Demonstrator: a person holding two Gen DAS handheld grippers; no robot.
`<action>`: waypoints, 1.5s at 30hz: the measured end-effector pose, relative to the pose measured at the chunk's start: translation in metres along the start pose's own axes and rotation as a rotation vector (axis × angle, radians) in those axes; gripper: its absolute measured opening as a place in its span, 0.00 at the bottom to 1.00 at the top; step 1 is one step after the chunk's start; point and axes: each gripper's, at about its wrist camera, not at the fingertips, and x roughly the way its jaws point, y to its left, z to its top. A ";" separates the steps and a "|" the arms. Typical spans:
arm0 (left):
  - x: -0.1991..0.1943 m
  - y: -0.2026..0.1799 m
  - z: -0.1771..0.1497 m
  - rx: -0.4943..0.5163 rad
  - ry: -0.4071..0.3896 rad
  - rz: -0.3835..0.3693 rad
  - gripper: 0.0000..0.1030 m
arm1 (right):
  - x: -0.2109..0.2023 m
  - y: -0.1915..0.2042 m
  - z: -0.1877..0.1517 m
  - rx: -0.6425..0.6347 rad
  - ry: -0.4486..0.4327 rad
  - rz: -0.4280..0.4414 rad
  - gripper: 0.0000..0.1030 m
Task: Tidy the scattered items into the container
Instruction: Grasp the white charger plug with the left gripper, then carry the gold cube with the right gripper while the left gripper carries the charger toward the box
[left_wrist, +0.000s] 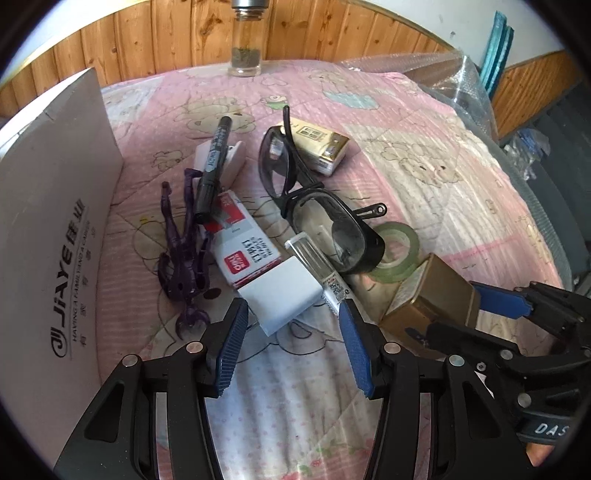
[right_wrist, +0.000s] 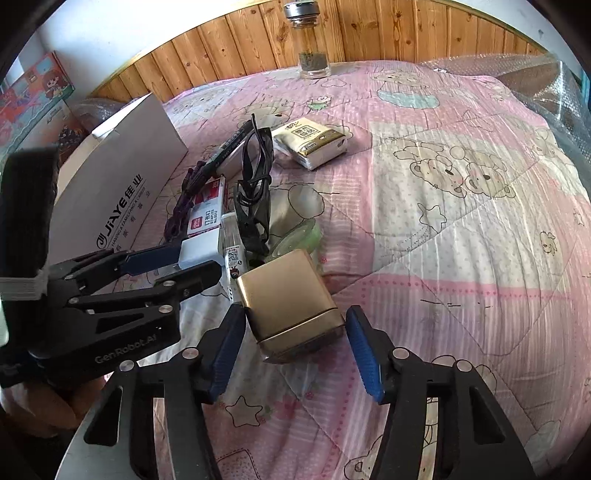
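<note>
Scattered items lie on a pink quilt beside a white cardboard box (left_wrist: 51, 236) (right_wrist: 122, 177). My left gripper (left_wrist: 291, 332) is open, its fingers on either side of a white block (left_wrist: 280, 291) lying against a red-and-white staple box (left_wrist: 243, 247). My right gripper (right_wrist: 295, 343) is open, its fingers flanking a gold tin (right_wrist: 288, 302) (left_wrist: 428, 295) without pressing it. Further back lie black safety glasses (left_wrist: 317, 199), a green tape roll (left_wrist: 395, 251), a black marker (left_wrist: 214, 162), a purple plastic toy (left_wrist: 184, 243) and a tissue pack (left_wrist: 321, 144) (right_wrist: 314, 142).
A glass jar (left_wrist: 245, 40) (right_wrist: 312, 44) stands at the far edge against wooden panelling. Bubble wrap (left_wrist: 458, 74) covers things at the far right. The white box stands along the left of the pile. A clear tube with a QR label (left_wrist: 321, 266) lies by the white block.
</note>
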 end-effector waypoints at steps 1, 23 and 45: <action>-0.003 0.002 0.001 -0.010 0.000 -0.049 0.49 | -0.001 -0.002 0.000 0.011 -0.005 0.001 0.55; 0.025 -0.014 -0.001 0.016 0.015 -0.068 0.37 | 0.002 -0.013 0.002 0.065 -0.006 0.021 0.56; -0.060 0.002 -0.034 -0.138 -0.060 -0.090 0.31 | -0.030 0.022 -0.008 -0.037 -0.090 0.070 0.54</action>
